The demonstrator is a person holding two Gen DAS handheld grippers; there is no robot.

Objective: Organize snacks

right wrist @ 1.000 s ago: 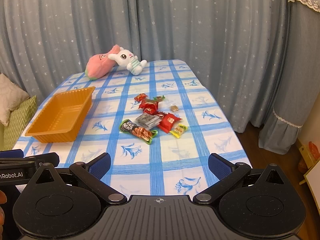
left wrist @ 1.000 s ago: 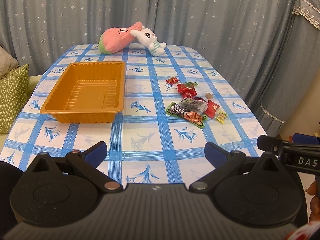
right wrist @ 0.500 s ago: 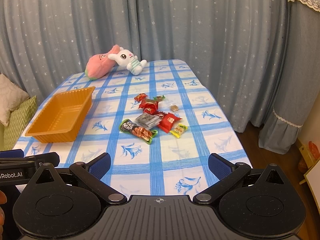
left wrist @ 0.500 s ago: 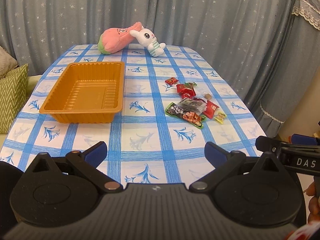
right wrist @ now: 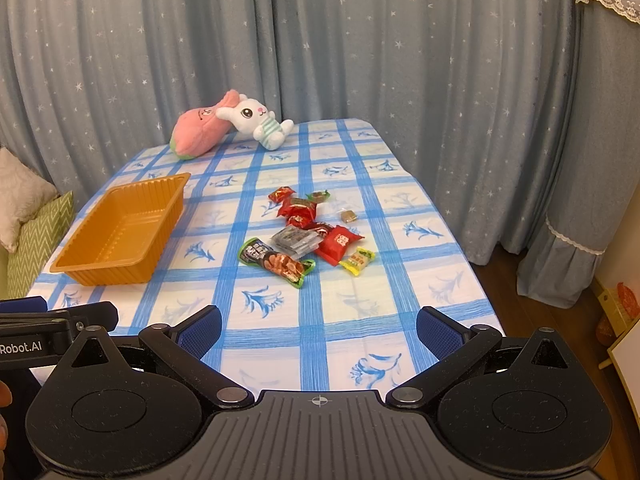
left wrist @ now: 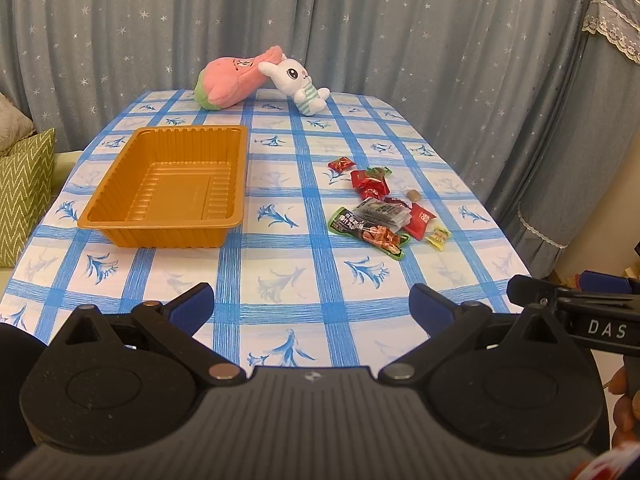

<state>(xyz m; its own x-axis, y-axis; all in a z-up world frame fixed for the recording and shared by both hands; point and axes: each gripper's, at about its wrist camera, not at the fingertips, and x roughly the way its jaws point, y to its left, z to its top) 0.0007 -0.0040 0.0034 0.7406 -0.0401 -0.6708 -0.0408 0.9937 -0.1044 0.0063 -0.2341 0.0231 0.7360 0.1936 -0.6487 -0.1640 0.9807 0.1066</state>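
1. The snacks (right wrist: 308,236) look light, crinkly and slippery in their soft wrappers; a pinch on a flat sealed end seems safest.
2. They lie in a loose pile toward the desk's (right wrist: 360,304) right edge, right of the empty tray (right wrist: 120,232).
3. The left tool (left wrist: 312,304) and right tool (right wrist: 318,324) both hang over the near edge, fingers spread wide, holding nothing, well short of the pile.

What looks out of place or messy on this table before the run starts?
The snack packets lie in a loose, overlapping heap on the tablecloth, none in the orange tray, which sits empty to their left. The plush rabbit and pink plush lie tipped over at the far edge. Nothing looks spilled or damaged.
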